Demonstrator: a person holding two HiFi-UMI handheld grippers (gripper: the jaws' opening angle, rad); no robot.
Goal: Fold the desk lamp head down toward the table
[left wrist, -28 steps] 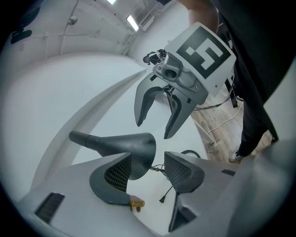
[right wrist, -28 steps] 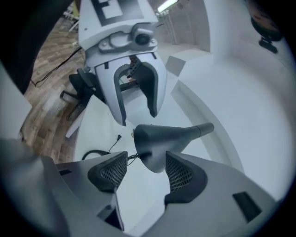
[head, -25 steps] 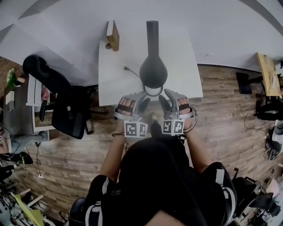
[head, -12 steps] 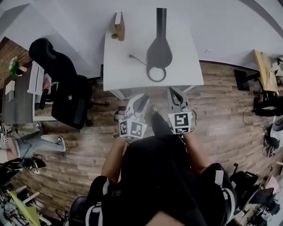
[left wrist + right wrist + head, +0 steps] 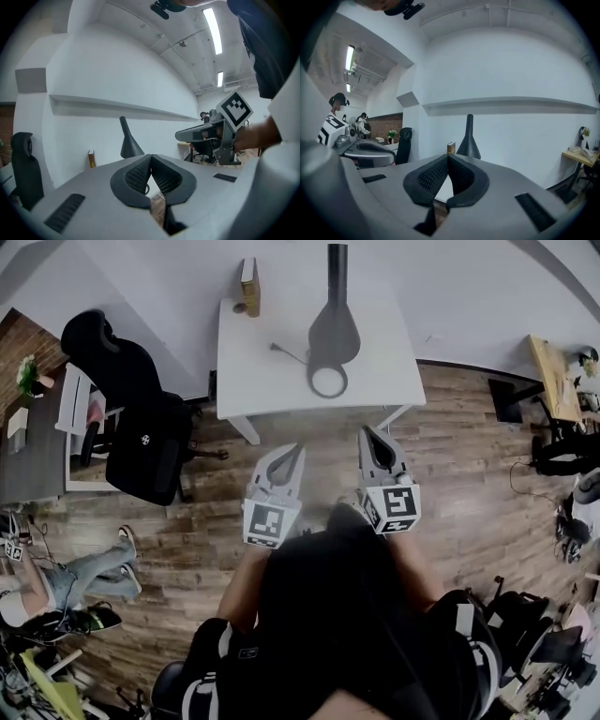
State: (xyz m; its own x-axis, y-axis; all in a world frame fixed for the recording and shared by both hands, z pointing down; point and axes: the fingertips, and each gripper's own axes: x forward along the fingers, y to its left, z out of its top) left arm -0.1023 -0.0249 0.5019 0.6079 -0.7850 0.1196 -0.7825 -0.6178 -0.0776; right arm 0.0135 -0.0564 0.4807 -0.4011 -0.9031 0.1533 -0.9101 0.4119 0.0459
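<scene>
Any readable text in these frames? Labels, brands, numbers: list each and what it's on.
No words or numbers can be read.
Marker cube on left gripper: square black-and-white pattern, no letters.
Marker cube on right gripper: likewise.
Spine of book on table: too small to read.
White emblem on office chair: too small to read.

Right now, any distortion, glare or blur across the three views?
Head view: strong fisheye, table edges and floor planks bow, desk lamp sharp. Left gripper view: dark vignetted corners, ceiling strip lights blown out, foreground soft. Right gripper view: same vignette, milder glare upper left, desk lamp crisp.
</scene>
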